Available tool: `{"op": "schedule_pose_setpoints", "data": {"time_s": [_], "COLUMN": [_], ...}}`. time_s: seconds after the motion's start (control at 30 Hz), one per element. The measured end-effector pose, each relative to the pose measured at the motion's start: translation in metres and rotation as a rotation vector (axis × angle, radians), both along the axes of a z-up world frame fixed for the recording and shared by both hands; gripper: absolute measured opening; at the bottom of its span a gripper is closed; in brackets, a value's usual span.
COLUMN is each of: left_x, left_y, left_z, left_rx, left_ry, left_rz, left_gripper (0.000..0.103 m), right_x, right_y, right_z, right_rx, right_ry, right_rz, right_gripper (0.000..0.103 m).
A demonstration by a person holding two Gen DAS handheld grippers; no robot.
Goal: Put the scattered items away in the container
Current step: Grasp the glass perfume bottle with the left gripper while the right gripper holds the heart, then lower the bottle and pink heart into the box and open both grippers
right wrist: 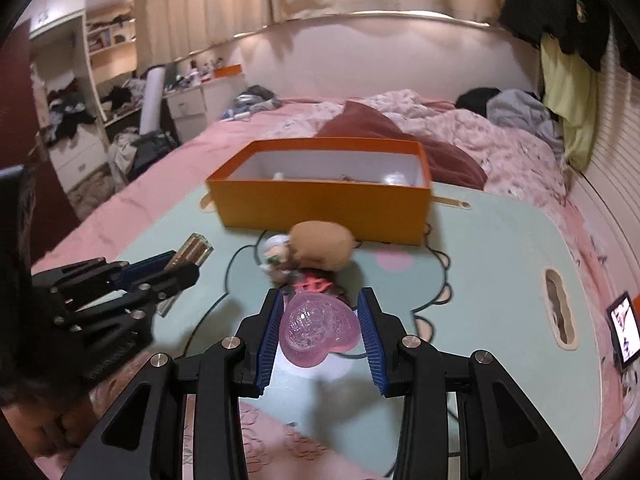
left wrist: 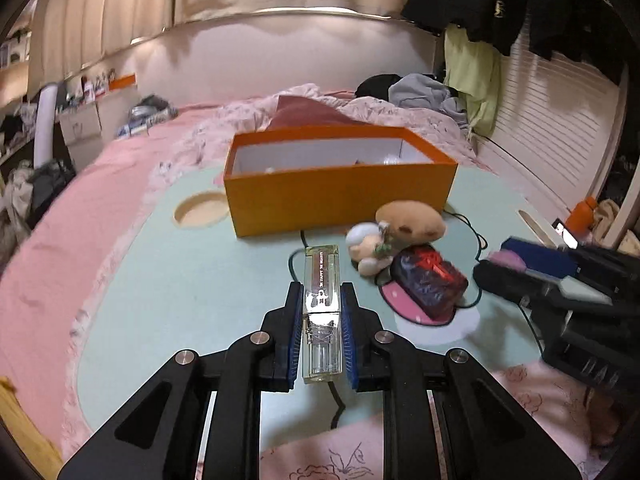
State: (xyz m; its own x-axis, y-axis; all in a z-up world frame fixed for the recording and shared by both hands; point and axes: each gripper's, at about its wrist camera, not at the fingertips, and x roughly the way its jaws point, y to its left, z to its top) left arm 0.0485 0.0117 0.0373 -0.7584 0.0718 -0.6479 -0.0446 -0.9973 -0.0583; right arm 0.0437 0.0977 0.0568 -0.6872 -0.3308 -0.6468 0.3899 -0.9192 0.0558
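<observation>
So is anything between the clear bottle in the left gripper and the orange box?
Nothing visible blocks it. The clear bottle is clamped in the left gripper, and only bare tabletop lies ahead up to the orange box. The plush toys sit off to the right.

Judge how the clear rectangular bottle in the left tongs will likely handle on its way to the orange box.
The clear bottle looks rigid, glass or hard plastic, so it should not flex but may be fragile if dropped. Its flat sides sit square between the left tongs, so rolling seems unlikely. The glossy surface could slide, since much of it sticks out past the pads toward the orange box.
</observation>
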Motion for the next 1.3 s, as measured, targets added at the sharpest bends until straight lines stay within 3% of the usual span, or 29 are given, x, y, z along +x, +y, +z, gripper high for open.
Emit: {"op": "schedule_pose_setpoints", "data": {"time_s": [0.13,0.83,1.17,1.3], "left_x": [0.002,0.001,-0.027,-0.062], "left_y": [-0.002,0.001,-0.002,-0.011], "left_z": [0.002,0.003,0.043,0.066], "left_rx": [0.000,-0.017,-0.016,0.037], "left_ry": [0.012,0.014,0.063,0.056], "left_rz": [0.004,-0.023,-0.046,-0.050], "left_gripper": [0.019,0.019,0.019,0.019], "right_x": [0.008,0.009,-0.018,-0.046], "right_y": [-0.016,-0.016,-0.009,-0.007], "right_z": [-0.017,-0.017,0.013,0.036], "right_rx": [0.081,0.086,0.021,-0.001], "right_ry": [-0.022,-0.005,0.009,0.035], "right_rz": [0.017,0.014,0.005,-0.002], "right_gripper": [0.037,0.037,0.037,0.037]}}
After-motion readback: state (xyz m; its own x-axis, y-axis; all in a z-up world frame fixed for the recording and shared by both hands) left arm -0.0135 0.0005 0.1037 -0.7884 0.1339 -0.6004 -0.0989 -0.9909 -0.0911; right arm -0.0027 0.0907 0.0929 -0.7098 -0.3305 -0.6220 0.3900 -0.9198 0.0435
